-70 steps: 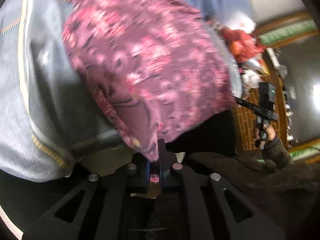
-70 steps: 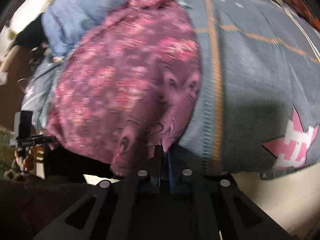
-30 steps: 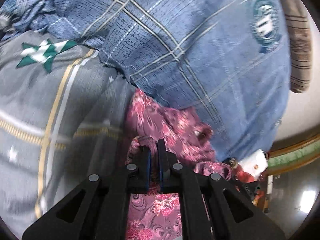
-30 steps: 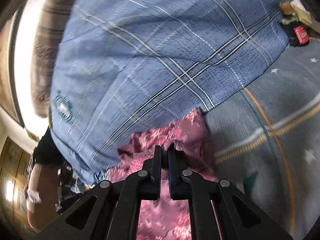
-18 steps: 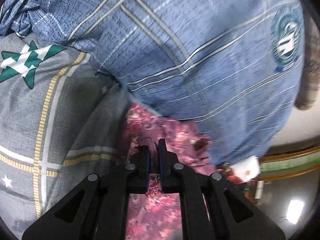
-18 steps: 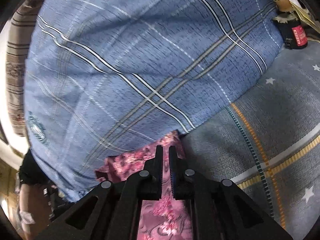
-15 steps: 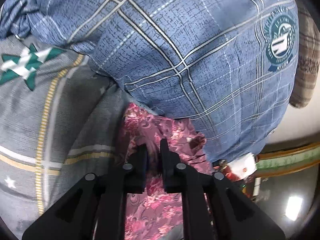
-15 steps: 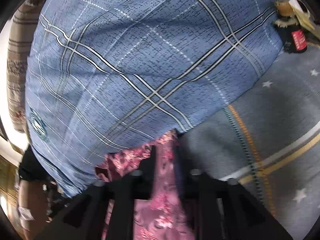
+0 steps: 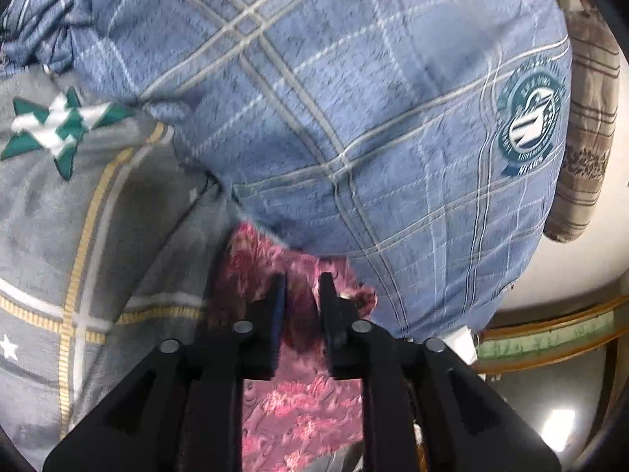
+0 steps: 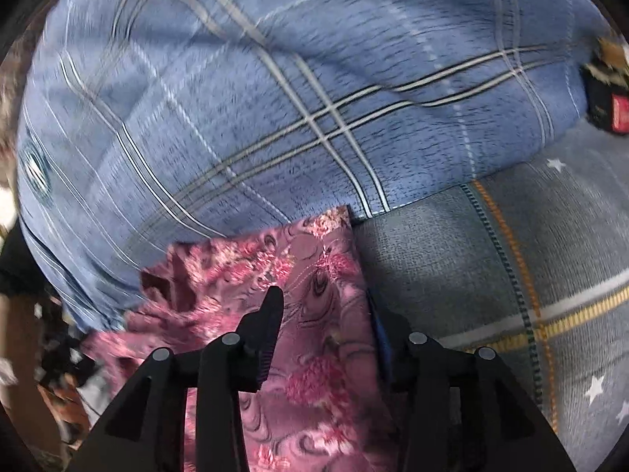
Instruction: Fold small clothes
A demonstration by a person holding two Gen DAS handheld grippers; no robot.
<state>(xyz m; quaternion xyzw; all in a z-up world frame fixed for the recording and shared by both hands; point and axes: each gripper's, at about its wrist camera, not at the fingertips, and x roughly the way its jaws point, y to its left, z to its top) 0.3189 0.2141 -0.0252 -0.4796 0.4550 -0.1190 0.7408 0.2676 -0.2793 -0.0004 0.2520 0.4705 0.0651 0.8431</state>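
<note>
A pink floral cloth [image 9: 302, 409] lies on the grey bedspread [image 9: 59, 236], its far edge against a big blue plaid pillow [image 9: 334, 98]. My left gripper [image 9: 302, 291] has its jaws a little apart, with the cloth's edge lying loose between them. In the right wrist view the same cloth [image 10: 314, 354] lies flat below my right gripper [image 10: 322, 299], whose jaws stand wide open over the cloth's far right corner. The right finger is partly hidden behind the cloth's edge.
The blue plaid pillow [image 10: 295, 98] fills the far side in both views. A brown striped cushion [image 9: 585, 137] lies behind it at the right. A dark object with a red label [image 10: 609, 110] sits at the far right on the bedspread [image 10: 530, 275]. The bed's edge and floor show at the lower right [image 9: 550, 393].
Both grippers carried the cloth up and forward onto the bed against the pillow, then opened. The right jaws opened wide, the left only slightly, and the cloth now lies released.
</note>
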